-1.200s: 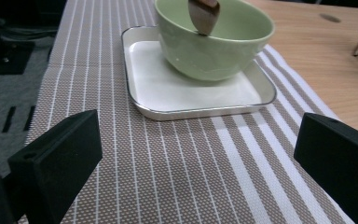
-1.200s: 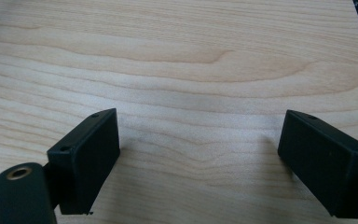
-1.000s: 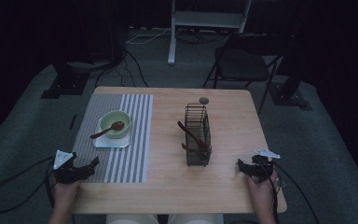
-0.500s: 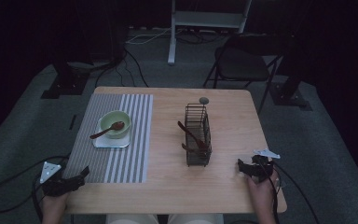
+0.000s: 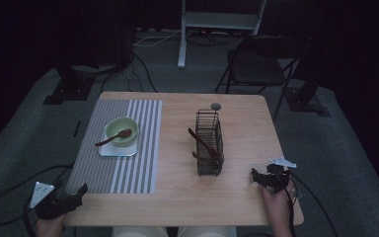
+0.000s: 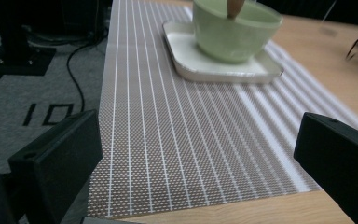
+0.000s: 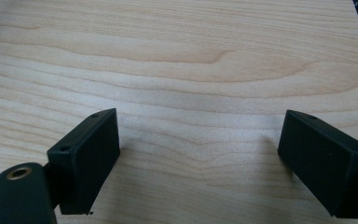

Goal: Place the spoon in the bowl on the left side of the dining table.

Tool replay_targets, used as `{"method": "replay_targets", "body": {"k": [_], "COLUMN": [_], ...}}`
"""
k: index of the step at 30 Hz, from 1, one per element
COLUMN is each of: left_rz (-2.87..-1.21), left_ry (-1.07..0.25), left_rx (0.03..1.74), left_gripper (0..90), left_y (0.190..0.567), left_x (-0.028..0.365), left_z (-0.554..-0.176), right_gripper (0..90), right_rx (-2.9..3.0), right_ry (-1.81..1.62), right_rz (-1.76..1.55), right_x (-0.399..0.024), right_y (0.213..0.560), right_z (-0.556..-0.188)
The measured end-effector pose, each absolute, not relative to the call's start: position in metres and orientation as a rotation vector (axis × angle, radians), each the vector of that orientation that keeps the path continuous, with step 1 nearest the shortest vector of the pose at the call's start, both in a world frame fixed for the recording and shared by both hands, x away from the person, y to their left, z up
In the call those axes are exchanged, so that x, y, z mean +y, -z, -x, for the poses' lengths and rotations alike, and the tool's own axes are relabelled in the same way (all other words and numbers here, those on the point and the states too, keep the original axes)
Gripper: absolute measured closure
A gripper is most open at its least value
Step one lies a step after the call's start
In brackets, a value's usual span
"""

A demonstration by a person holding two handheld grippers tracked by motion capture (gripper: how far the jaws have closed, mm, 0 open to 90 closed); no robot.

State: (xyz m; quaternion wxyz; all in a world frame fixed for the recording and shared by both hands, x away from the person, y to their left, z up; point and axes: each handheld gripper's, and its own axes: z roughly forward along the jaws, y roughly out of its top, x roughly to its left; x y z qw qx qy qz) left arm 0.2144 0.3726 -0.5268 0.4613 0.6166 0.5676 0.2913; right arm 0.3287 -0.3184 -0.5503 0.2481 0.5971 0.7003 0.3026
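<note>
Placemat's [image 6: 177, 140] near edge between open claw [image 6: 200, 163].

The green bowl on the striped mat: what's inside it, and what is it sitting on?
A brown wooden spoon rests in the green bowl, handle over the rim. The bowl stands on a white square plate on the striped mat. Whether anything else is inside cannot be told.

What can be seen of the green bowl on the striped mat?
The green bowl is pale green, round and smooth, glossy like glazed ceramic, and stands upright. It sits on a small white square plate with rounded corners, which lies on the grey striped placemat on the left half of the wooden table. A brown wooden spoon rests in it, its handle leaning over the rim toward the left. In the left gripper view the bowl lies ahead of the open jaws, untouched.
</note>
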Motion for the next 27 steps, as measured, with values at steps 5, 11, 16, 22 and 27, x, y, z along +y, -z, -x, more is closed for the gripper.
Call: {"method": "replay_targets", "body": {"k": [5,11,16,22,27], "left_rz": [-1.508,-1.497,-1.48,-1.447,-1.349], "left_ry": [-0.766,-0.751,-0.765,-0.824,-0.864], "left_rx": [1.372,1.391,1.406,1.439,1.512], "left_gripper": [1.0,1.0,1.0,1.0,1.0], "left_y": [0.524,0.528,0.531,0.531,0.534], "left_x": [0.375,0.383,0.391,0.4,0.412], "left_z": [-0.201,-0.187,-0.176,-0.165,-0.159], "right_gripper": [11.9,11.8,11.9,11.8,11.8], "right_rx": [1.909,1.909,1.909,1.909,1.909], "right_ry": [-0.825,-0.825,-0.825,-0.825,-0.825], "right_rz": [-1.627,-1.627,-1.627,-1.627,-1.627], "right_x": [-0.318,-0.318,-0.318,-0.318,-0.318], "right_y": [0.55,0.55,0.55,0.55,0.55], "right_z": [-0.329,-0.329,-0.329,-0.329,-0.329]}}
